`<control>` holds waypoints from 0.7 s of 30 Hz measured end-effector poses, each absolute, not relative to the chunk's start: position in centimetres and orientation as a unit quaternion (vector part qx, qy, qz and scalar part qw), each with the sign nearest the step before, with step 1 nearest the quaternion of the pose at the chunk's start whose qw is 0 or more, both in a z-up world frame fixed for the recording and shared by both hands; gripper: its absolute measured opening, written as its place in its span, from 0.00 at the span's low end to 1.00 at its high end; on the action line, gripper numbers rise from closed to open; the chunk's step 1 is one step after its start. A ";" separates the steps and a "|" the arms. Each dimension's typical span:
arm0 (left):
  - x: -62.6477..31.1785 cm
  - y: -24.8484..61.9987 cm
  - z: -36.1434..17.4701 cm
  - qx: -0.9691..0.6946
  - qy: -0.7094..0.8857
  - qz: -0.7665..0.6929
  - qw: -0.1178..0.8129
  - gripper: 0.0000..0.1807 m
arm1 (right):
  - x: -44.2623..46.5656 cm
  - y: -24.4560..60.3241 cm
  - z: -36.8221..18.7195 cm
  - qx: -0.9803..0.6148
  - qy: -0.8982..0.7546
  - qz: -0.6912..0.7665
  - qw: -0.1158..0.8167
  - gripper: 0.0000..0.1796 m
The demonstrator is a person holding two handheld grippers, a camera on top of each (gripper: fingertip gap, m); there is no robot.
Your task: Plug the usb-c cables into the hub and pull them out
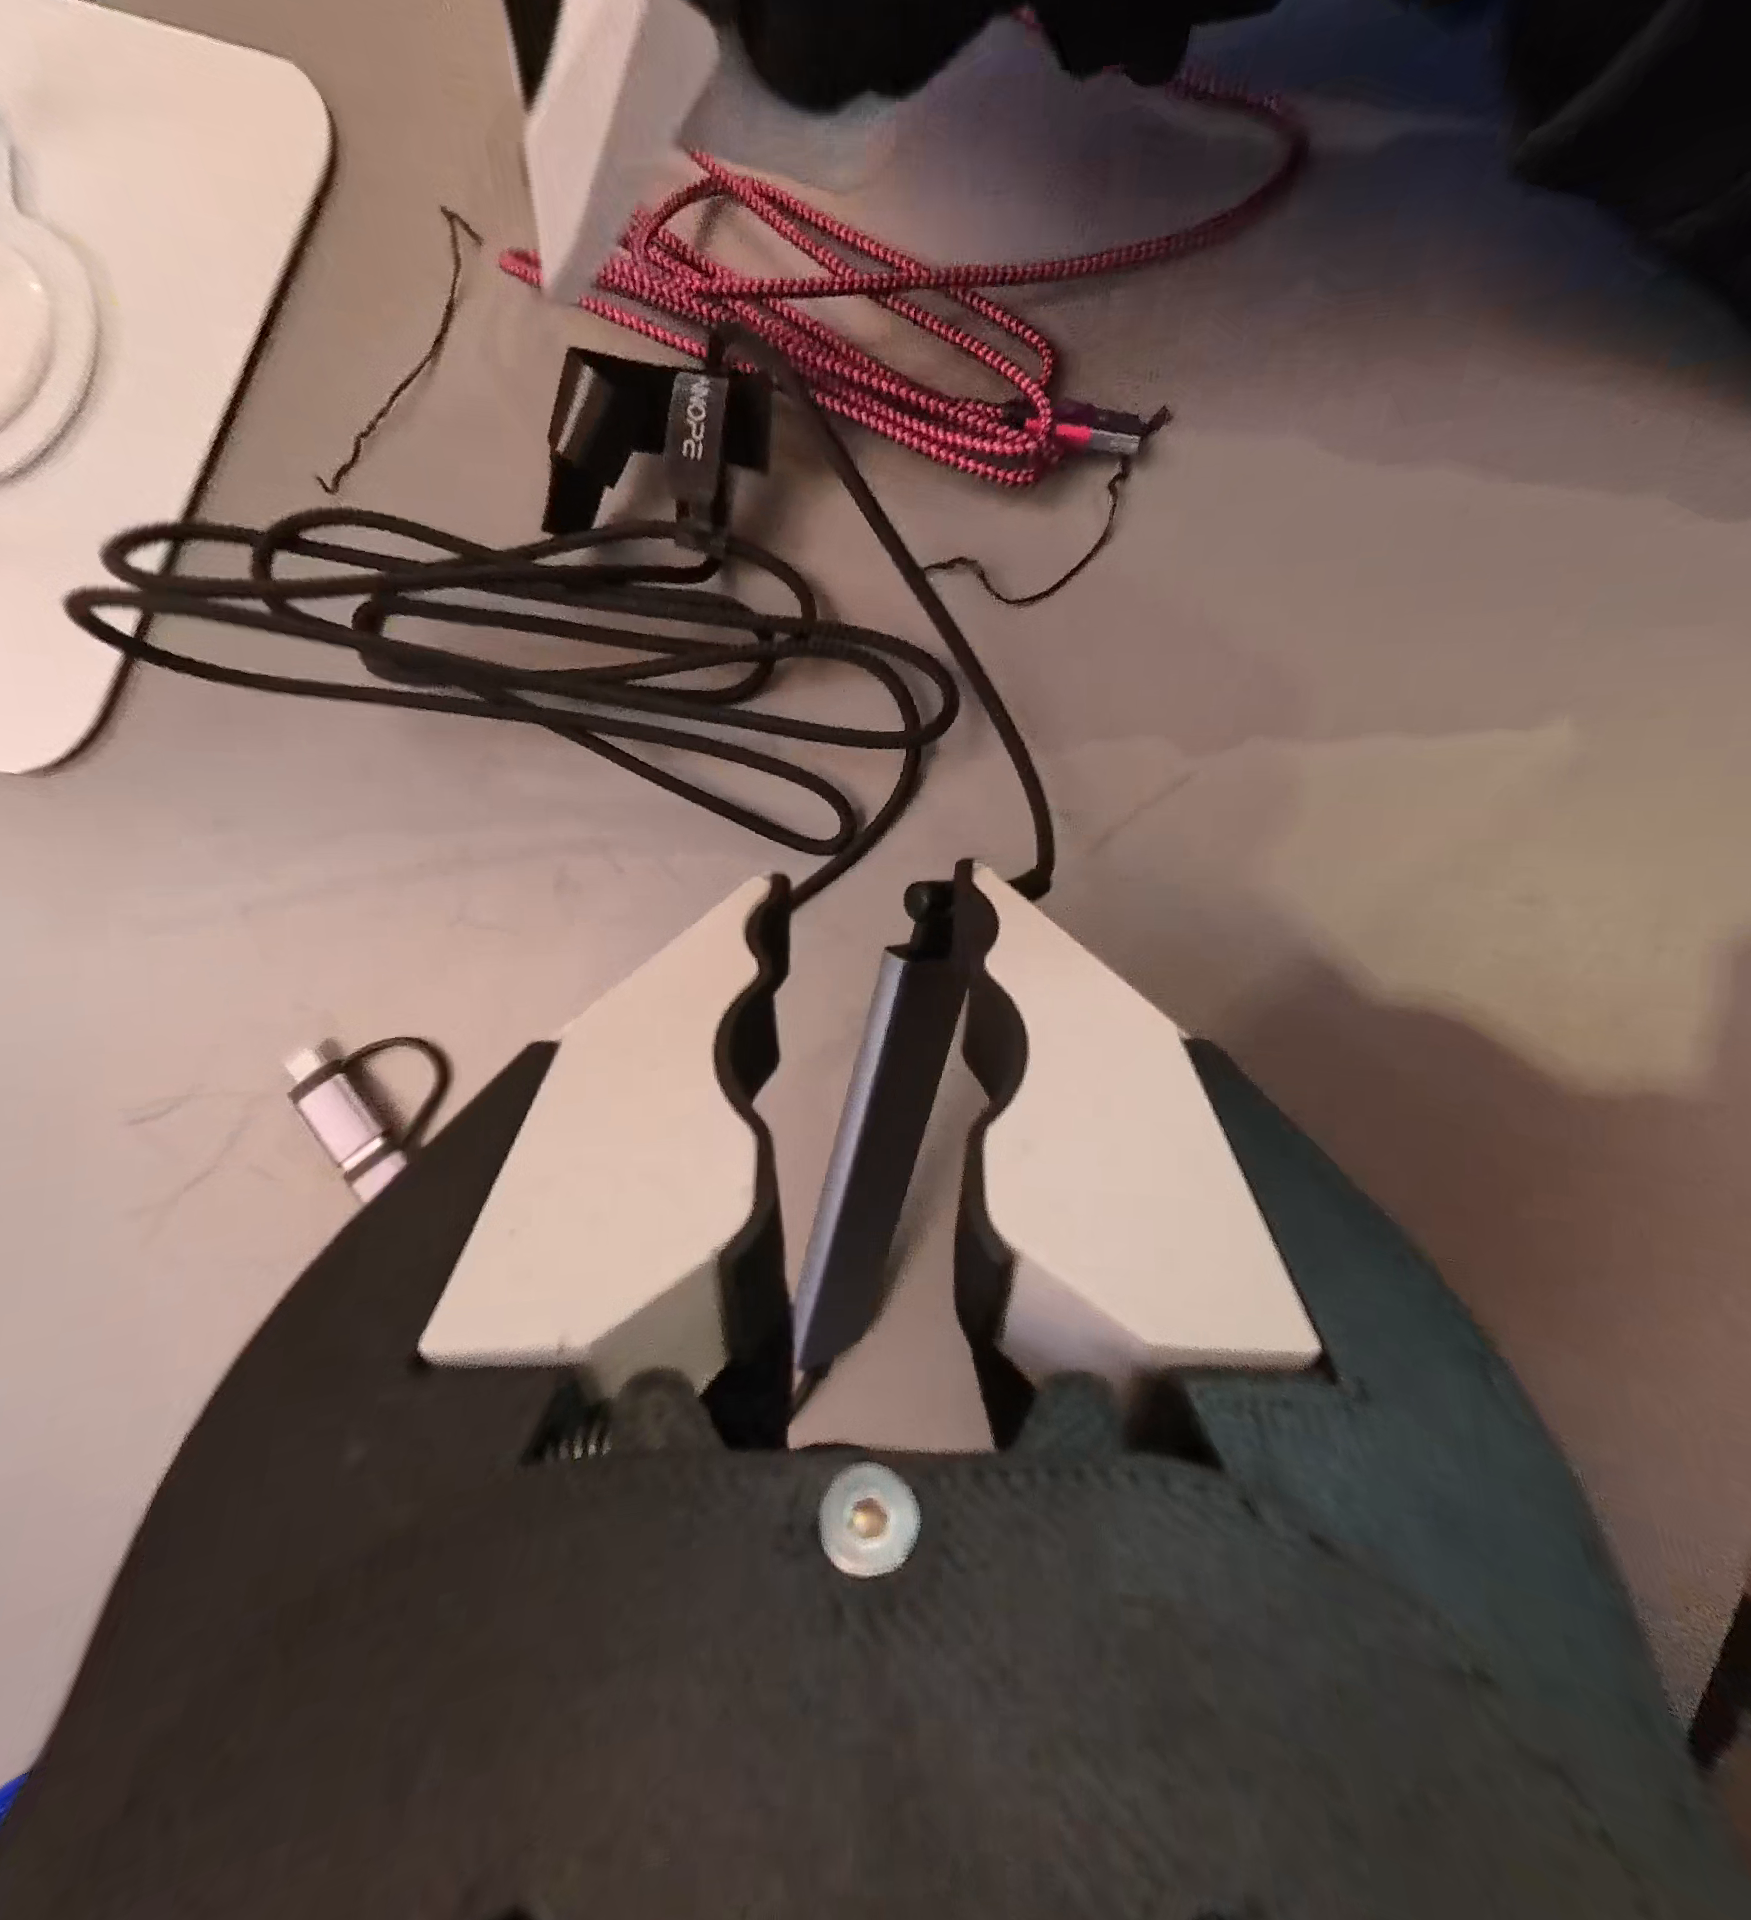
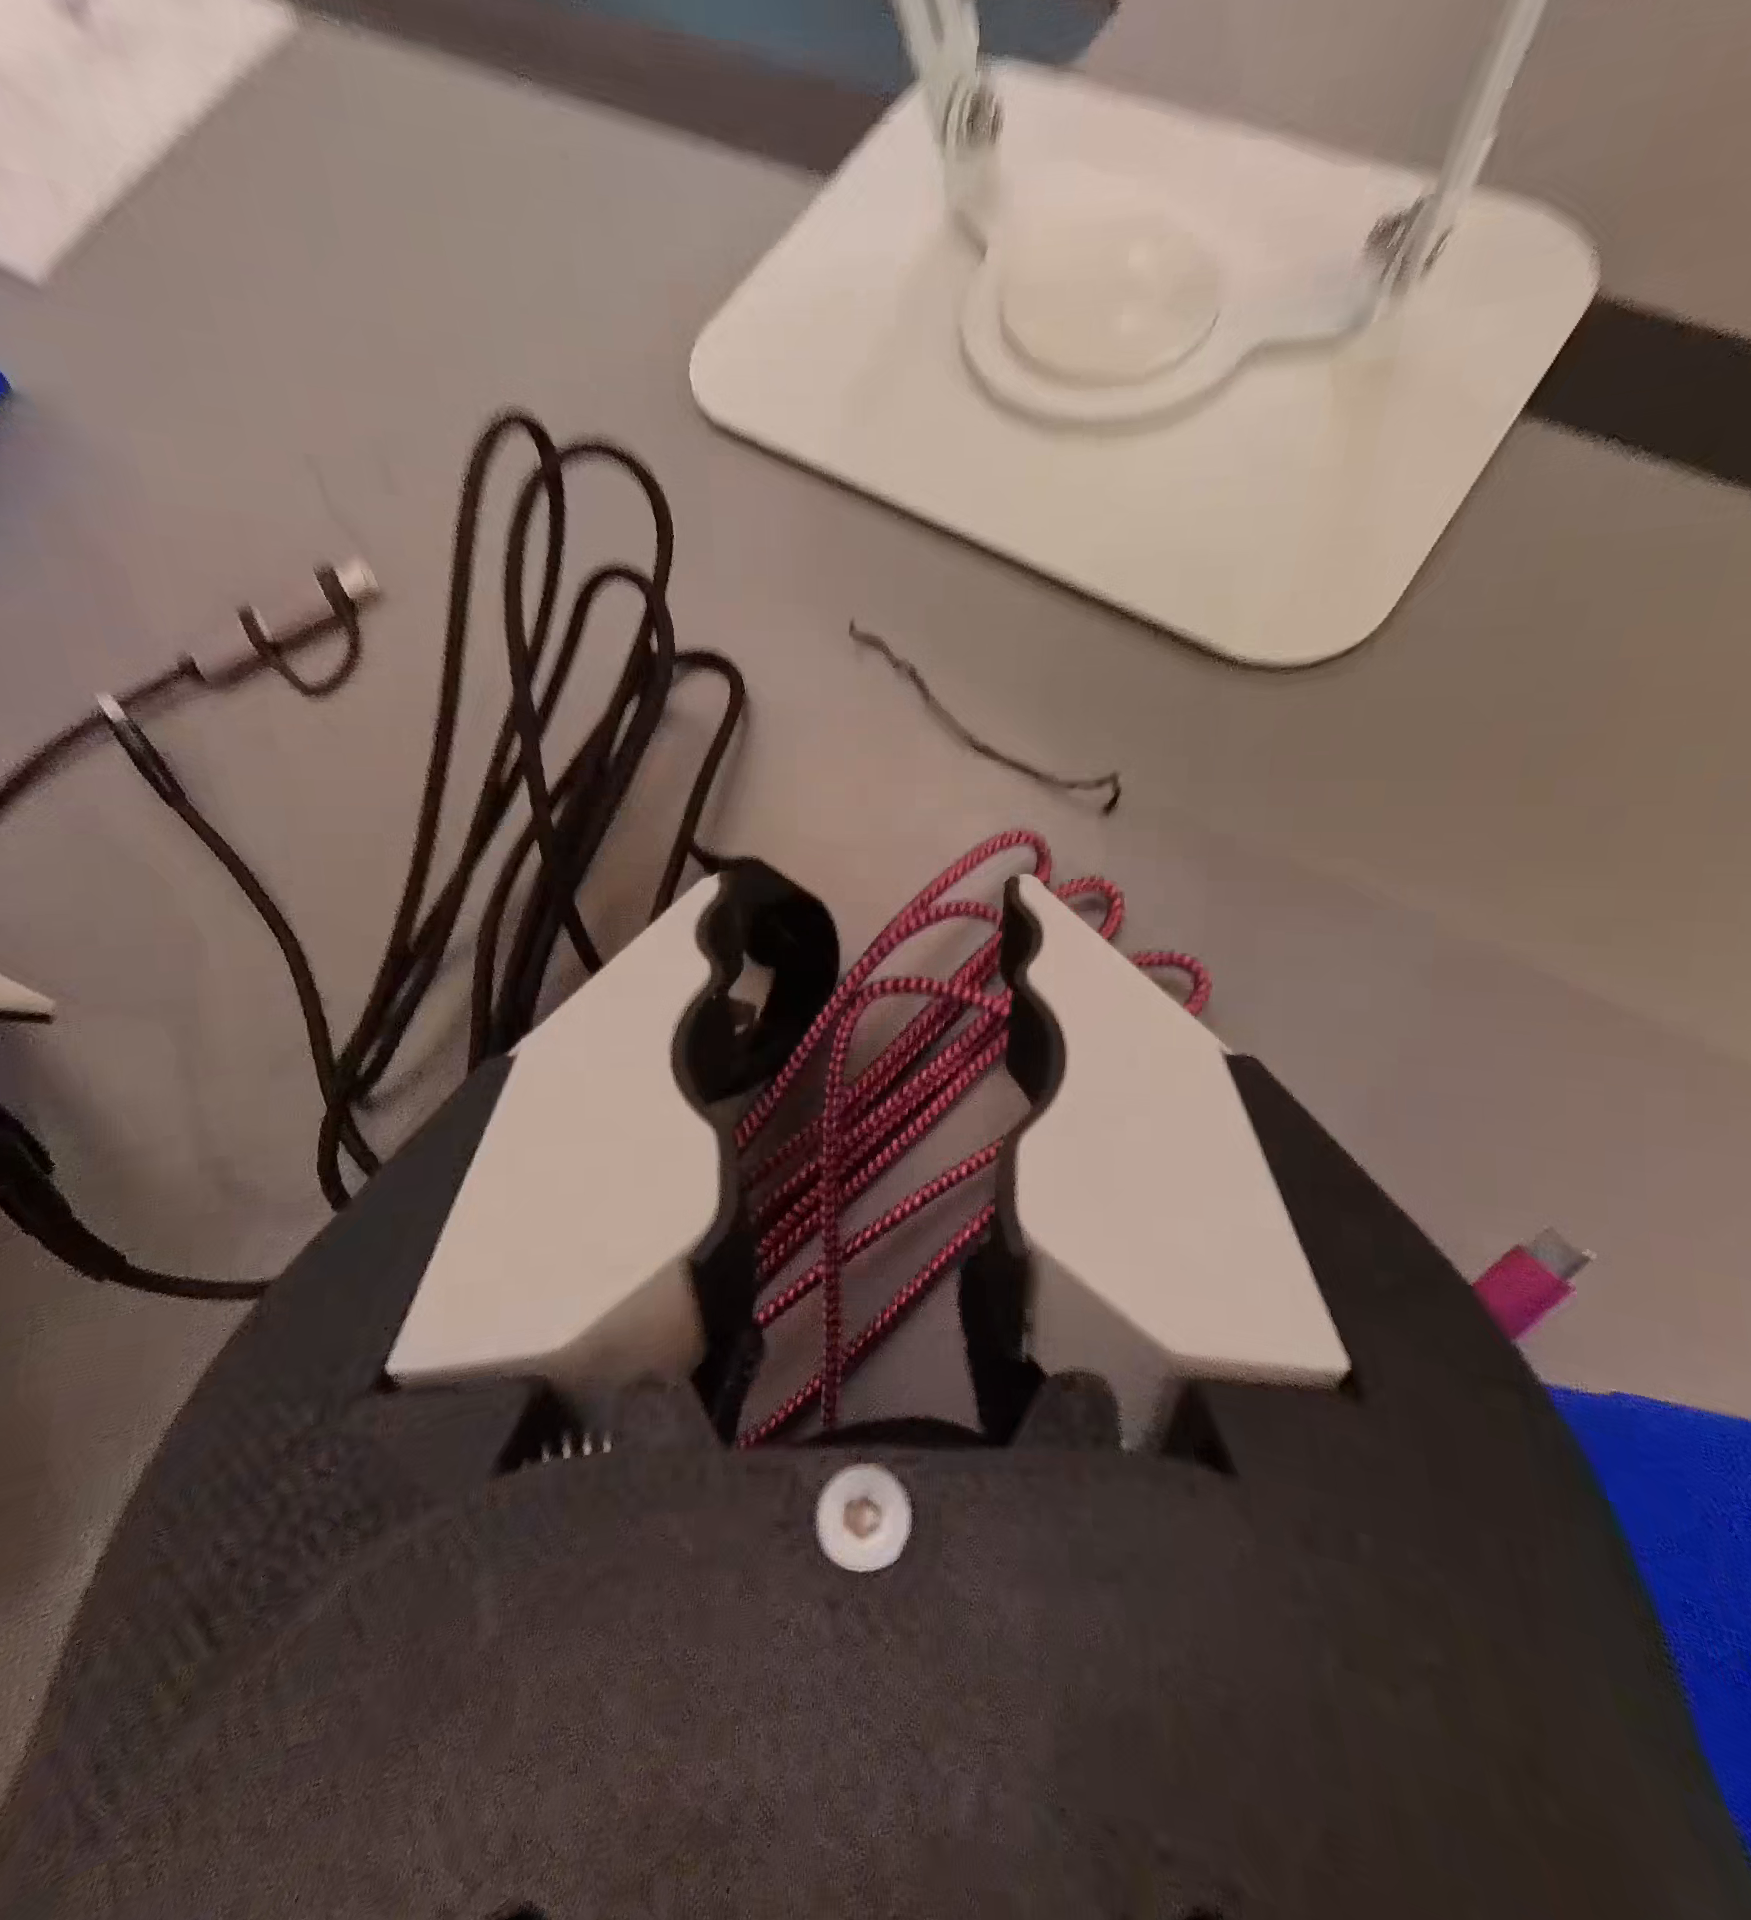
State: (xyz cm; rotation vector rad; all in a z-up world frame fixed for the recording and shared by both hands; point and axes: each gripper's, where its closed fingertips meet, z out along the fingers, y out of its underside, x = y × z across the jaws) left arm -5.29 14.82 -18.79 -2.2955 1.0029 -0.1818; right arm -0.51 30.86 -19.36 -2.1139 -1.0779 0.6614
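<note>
The grey table [image 1: 1370, 727] is matte and dimly lit, with soft shadows. A white stand base [image 2: 1214, 468] sits at its far side, and a blue cloth [image 2: 1733, 1558] lies at the near edge.

The left gripper [image 1: 869, 878] appears closed on the hub [image 1: 881, 1122], a slim grey bar that leans against 1 finger and is held off the table. The right gripper [image 2: 866, 888] hovers with its jaws apart above the red braided cable [image 2: 850, 1143], gripping nothing.

The black cable [image 1: 497, 634] lies coiled in loose loops between the hub and the stand base, well clear of the red bundle. The red cable's plug [image 2: 1525, 1288] rests on the table just beside the right gripper, outside its fingers.

I judge the step in hand to be picking up a plug. It would go best if the right gripper closed on the plug's rigid shell, not on the braid, so the tip stays square to the port. The left should hold the hub steady and level.

A loose dark thread [image 2: 975, 717] lies near the stand base.
</note>
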 end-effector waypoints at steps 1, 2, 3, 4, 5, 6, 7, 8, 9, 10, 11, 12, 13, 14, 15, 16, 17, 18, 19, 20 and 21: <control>-5.4 14.8 -19.0 -0.870 0.376 -0.067 0.311 0.16 | -0.3 30.7 -20.3 -0.819 -0.421 0.229 0.316 0.29; -5.5 14.7 -19.1 -0.871 0.374 -0.066 0.313 0.16 | 0.3 31.0 -21.2 -0.828 -0.426 0.193 0.308 0.32; -5.6 14.6 -19.1 -0.871 0.371 -0.066 0.314 0.16 | 0.6 31.2 -21.5 -0.831 -0.429 0.174 0.309 0.31; -5.7 14.5 -19.1 -0.872 0.368 -0.067 0.316 0.15 | 0.7 31.2 -22.0 -0.834 -0.429 0.171 0.302 0.30; -5.8 14.5 -19.1 -0.872 0.365 -0.068 0.320 0.15 | 0.9 31.2 -22.8 -0.840 -0.431 0.166 0.286 0.30; -5.9 14.5 -19.0 -0.871 0.363 -0.067 0.323 0.15 | 1.2 31.2 -23.6 -0.845 -0.432 0.154 0.273 0.31; -5.9 14.5 -19.0 -0.871 0.363 -0.068 0.324 0.15 | 1.3 31.4 -24.0 -0.846 -0.434 0.147 0.273 0.31; -5.9 14.4 -19.0 -0.871 0.363 -0.068 0.324 0.15 | 1.3 31.5 -24.1 -0.845 -0.436 0.143 0.274 0.29; -5.9 14.5 -19.0 -0.871 0.363 -0.066 0.325 0.15 | 1.4 31.6 -24.1 -0.844 -0.439 0.139 0.277 0.27; -6.0 14.5 -18.9 -0.870 0.362 -0.064 0.328 0.15 | 1.4 31.7 -24.0 -0.842 -0.441 0.137 0.280 0.23; -6.0 14.5 -18.9 -0.870 0.362 -0.063 0.329 0.15 | 1.5 31.8 -24.0 -0.841 -0.442 0.138 0.282 0.20; -6.0 14.5 -18.9 -0.870 0.361 -0.064 0.330 0.15 | 1.6 32.0 -24.0 -0.839 -0.443 0.139 0.284 0.18; -6.0 14.4 -18.8 -0.870 0.359 -0.065 0.331 0.15 | 1.6 32.1 -24.0 -0.837 -0.445 0.138 0.287 0.17; -6.0 14.5 -18.8 -0.870 0.357 -0.064 0.334 0.15 | 1.6 32.1 -24.0 -0.835 -0.447 0.138 0.289 0.15; -6.1 14.5 -18.7 -0.870 0.356 -0.064 0.336 0.15 | 1.6 32.2 -23.9 -0.835 -0.447 0.138 0.291 0.14; -6.1 14.4 -18.7 -0.870 0.355 -0.065 0.336 0.15 | 1.5 32.2 -23.9 -0.834 -0.445 0.145 0.292 0.13; -6.1 14.4 -18.7 -0.870 0.355 -0.066 0.335 0.15 | 1.3 32.0 -23.8 -0.834 -0.443 0.156 0.290 0.14; -6.2 14.4 -18.8 -0.871 0.354 -0.064 0.333 0.15 | 1.2 31.9 -23.8 -0.833 -0.444 0.161 0.288 0.14; -6.3 14.4 -18.9 -0.872 0.355 -0.061 0.331 0.15 | 1.1 31.8 -23.7 -0.832 -0.445 0.165 0.286 0.14; -6.3 14.3 -18.9 -0.872 0.356 -0.058 0.330 0.15 | 0.9 31.6 -23.5 -0.831 -0.444 0.177 0.286 0.14; -6.4 14.3 -19.0 -0.873 0.356 -0.056 0.329 0.15 | 0.6 31.4 -23.1 -0.829 -0.438 0.195 0.288 0.14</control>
